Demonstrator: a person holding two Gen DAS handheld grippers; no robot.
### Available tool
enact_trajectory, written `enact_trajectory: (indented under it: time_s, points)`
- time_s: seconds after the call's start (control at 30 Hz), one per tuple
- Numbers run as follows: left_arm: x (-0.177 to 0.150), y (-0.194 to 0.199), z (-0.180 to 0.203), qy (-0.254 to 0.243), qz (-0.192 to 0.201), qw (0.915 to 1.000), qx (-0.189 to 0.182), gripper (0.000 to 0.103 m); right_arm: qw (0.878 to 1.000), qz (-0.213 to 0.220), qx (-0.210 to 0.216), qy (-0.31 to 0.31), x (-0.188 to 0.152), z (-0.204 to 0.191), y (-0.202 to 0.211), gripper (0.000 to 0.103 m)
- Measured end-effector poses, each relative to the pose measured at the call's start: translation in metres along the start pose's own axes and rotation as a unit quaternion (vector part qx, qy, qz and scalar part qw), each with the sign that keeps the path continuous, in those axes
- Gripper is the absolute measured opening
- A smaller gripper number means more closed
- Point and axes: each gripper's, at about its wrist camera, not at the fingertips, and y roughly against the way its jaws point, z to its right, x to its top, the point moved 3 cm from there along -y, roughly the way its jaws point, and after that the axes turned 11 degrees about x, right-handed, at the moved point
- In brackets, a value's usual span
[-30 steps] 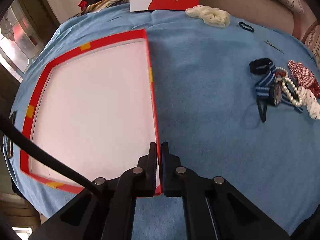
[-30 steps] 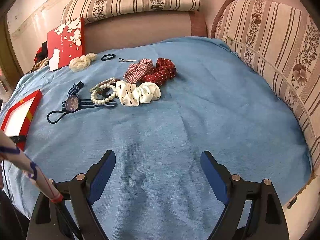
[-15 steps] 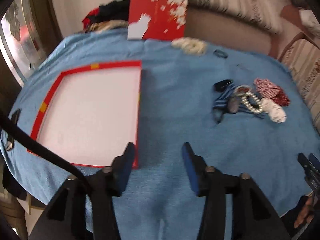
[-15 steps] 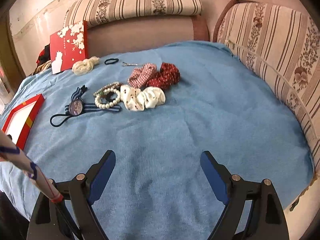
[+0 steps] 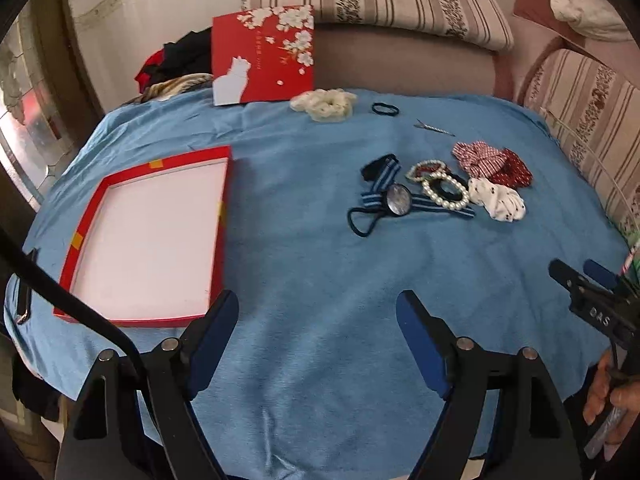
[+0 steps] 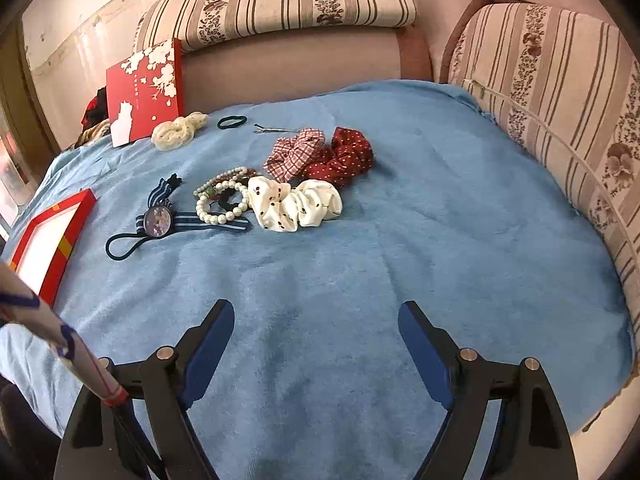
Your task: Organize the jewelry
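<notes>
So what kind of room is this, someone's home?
Most likely a home living room. Striped floral sofa cushions wrap around a surface covered by a blue cloth, and personal things lie on it: a white dotted scrunchie, a pearl bracelet and a red gift-box tray.

Under your jaws lies a blue cloth (image 6: 400,208), matt and softly napped like terry. The red tray (image 5: 218,236) looks like matt cardboard with a smooth pale paper lining. The pearl bracelet (image 6: 219,207) shows glossy, smooth beads. The white dotted scrunchie (image 6: 296,204), the checked scrunchie (image 6: 294,150) and the dark red scrunchie (image 6: 344,154) are gathered matt fabric. The hair clip (image 6: 276,130) reads as thin shiny metal. Both your grippers have matt black plastic arms with smooth blue pads (image 5: 420,340) and bright metal pins.
</notes>
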Motion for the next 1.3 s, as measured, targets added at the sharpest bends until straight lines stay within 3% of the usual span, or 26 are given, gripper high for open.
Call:
enact_trajectory:
  time_s: [0.3,0.53,0.77,0.93,1.13,1.3]
  points:
    - [0.003,-0.018,0.004,0.006,-0.014,0.9998,-0.016,0.08,1.0,-0.008,0.008,0.02,0.009,-0.006,-0.021,0.081]
    - [0.018,-0.032,0.019,-0.021,-0.013,0.9989,-0.039,0.063,1.0,-0.009,0.01,0.022,0.024,-0.006,-0.046,0.081]
    - [0.047,-0.065,0.032,0.001,-0.044,0.9957,-0.082,0.053,0.999,0.013,0.017,0.031,0.048,-0.004,-0.066,0.081]
    - [0.067,-0.09,0.043,0.01,-0.055,0.9945,-0.089,0.053,0.998,0.038,0.033,0.033,0.057,0.004,-0.078,0.081]
    - [0.089,-0.104,0.063,0.001,-0.05,0.9927,-0.109,0.053,0.997,0.039,0.062,0.012,0.064,0.014,-0.086,0.081]
    - [0.108,-0.119,0.084,-0.022,-0.044,0.9922,-0.115,0.053,0.997,0.027,0.072,0.023,0.063,0.007,-0.095,0.071]
